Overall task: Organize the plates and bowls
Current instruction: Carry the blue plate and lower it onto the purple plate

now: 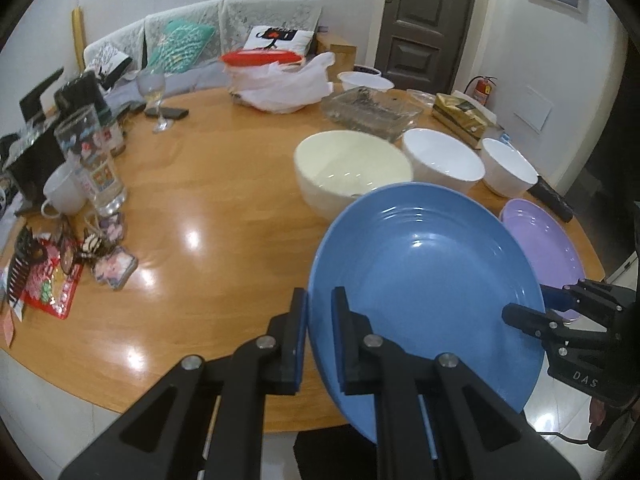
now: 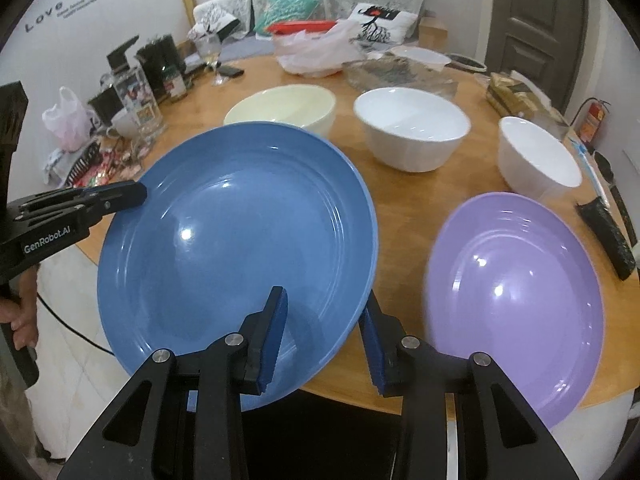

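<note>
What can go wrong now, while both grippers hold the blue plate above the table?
1. Both grippers, left gripper and right gripper, pinch only the rim of the blue plate; it could slip or tilt.
2. The purple plate overhangs the table edge; a bump could push it off.
3. The cream bowl sits close behind.

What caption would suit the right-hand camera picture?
Two handheld grippers hold a blue plate by opposite rims, beside a purple plate.

Left gripper [image 1: 320, 334] clamped on plate rim; right gripper [image 2: 324, 338] likewise, angled down
</note>
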`<state>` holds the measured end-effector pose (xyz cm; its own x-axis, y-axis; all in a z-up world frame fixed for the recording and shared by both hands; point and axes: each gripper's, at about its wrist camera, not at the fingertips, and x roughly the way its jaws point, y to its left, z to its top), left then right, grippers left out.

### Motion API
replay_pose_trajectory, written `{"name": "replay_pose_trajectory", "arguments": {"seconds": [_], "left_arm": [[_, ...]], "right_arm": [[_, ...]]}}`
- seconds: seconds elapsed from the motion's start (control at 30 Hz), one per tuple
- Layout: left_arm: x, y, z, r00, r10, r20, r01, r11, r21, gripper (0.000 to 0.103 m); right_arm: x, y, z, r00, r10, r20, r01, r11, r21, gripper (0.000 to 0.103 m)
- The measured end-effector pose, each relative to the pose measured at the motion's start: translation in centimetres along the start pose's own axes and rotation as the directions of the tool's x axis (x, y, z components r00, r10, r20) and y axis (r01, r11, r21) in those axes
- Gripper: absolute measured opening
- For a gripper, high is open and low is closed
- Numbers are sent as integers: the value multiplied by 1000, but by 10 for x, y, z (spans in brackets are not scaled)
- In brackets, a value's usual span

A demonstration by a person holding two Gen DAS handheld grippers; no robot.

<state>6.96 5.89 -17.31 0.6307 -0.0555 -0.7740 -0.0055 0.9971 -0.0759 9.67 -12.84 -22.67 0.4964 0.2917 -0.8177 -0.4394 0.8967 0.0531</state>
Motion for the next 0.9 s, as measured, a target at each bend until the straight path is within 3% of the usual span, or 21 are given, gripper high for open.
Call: {"name": "replay_pose_trajectory", "arguments": {"seconds": [0.5, 0.9], "left_arm": [[12, -116, 29, 999, -28, -16, 30, 988, 151, 9], [44, -202, 40, 997, -41, -68, 57, 963, 264, 10]], "right_arm": [[-47, -94, -25, 987, -108, 117, 90, 985, 149, 31], [-59, -168, -49, 979, -169, 114, 136, 958, 254, 31]]}}
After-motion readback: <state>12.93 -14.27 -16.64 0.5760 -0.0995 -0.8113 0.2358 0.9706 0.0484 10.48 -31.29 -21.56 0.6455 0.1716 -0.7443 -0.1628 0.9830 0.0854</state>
